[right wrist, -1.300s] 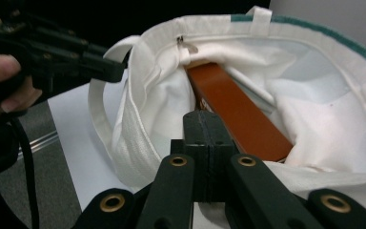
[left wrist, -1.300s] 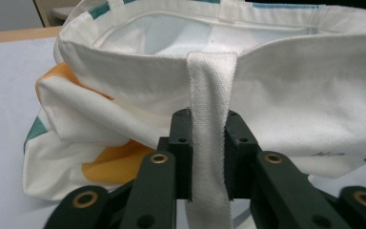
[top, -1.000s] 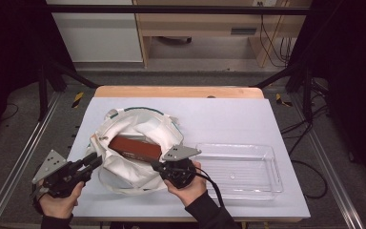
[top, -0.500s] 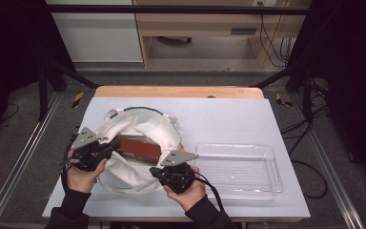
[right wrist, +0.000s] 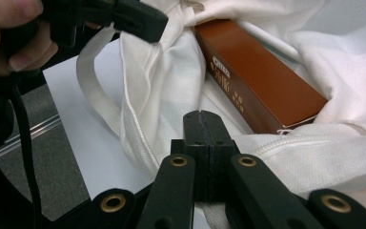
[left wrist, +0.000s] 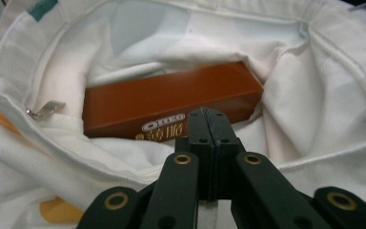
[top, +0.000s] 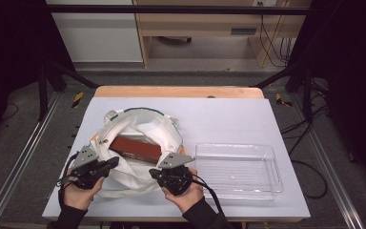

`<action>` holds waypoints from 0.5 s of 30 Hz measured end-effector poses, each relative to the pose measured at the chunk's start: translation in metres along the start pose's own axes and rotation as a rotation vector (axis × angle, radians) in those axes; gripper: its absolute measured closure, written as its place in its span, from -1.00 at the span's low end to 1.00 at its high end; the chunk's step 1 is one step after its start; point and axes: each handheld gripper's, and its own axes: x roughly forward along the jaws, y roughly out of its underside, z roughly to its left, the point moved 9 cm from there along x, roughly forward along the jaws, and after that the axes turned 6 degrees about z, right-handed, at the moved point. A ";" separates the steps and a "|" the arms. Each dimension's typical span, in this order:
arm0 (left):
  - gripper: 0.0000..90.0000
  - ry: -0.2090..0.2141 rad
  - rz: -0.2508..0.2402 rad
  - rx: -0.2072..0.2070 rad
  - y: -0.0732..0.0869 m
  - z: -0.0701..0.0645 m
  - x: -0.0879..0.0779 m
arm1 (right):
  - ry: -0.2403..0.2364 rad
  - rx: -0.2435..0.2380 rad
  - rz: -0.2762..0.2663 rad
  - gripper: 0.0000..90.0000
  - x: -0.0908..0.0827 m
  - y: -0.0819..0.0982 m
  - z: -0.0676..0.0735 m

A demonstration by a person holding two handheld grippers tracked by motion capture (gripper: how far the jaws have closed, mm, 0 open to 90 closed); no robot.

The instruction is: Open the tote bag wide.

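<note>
**Box in the bag, both tongs closed**

From above, my left tongs (top: 108, 164) and right tongs (top: 156, 172) flank the white bag (top: 138, 125) on the surface (top: 228, 119); a clear tray (top: 238, 171) lies right.

Left gripper view: tongs (left wrist: 209, 117) closed, empty, before the brown box (left wrist: 167, 98).

Right gripper view: tongs (right wrist: 204, 119) closed at the bag's hem.

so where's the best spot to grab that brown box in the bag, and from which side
Probably across the narrow width of the brown box, near its exposed end facing the clear tray. It lies flat and long inside the open white bag, its top face bare, so coming from above through the bag's mouth looks easiest. The cloth crowds its long sides, so the tool's jaws must open first; both are shut now.
</note>
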 end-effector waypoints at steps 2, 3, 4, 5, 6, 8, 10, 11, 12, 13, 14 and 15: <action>1.00 -0.006 0.005 0.007 0.005 0.000 0.000 | 0.016 -0.003 0.012 1.00 0.003 0.004 0.002; 1.00 -0.009 0.008 0.011 0.008 0.000 0.000 | 0.016 -0.003 0.012 1.00 0.003 0.004 0.002; 1.00 -0.013 0.015 0.018 0.011 0.000 0.000 | 0.028 -0.008 0.023 1.00 0.005 0.007 0.003; 1.00 -0.019 0.028 0.027 0.017 -0.001 0.002 | 0.033 -0.005 0.028 1.00 0.006 0.008 0.004; 1.00 -0.019 0.028 0.027 0.017 -0.001 0.002 | 0.038 0.001 0.029 1.00 0.007 0.008 0.003; 1.00 -0.020 0.043 0.033 0.023 0.000 0.004 | 0.043 0.003 0.030 1.00 0.009 0.010 0.004; 1.00 -0.017 0.055 0.030 0.029 0.000 0.004 | 0.051 0.001 0.034 1.00 0.011 0.011 0.005; 1.00 -0.017 0.061 0.031 0.031 0.000 0.005 | 0.053 0.000 0.037 1.00 0.013 0.012 0.005; 1.00 -0.018 0.065 0.031 0.033 0.000 0.005 | 0.055 0.000 0.039 1.00 0.014 0.013 0.005; 1.00 -0.020 0.072 0.036 0.035 0.000 0.006 | 0.055 0.000 0.039 1.00 0.014 0.013 0.005; 1.00 -0.024 0.080 0.039 0.037 0.000 0.007 | 0.059 0.000 0.042 1.00 0.016 0.014 0.005; 1.00 -0.026 0.084 0.043 0.039 0.001 0.007 | 0.061 0.002 0.046 1.00 0.018 0.015 0.005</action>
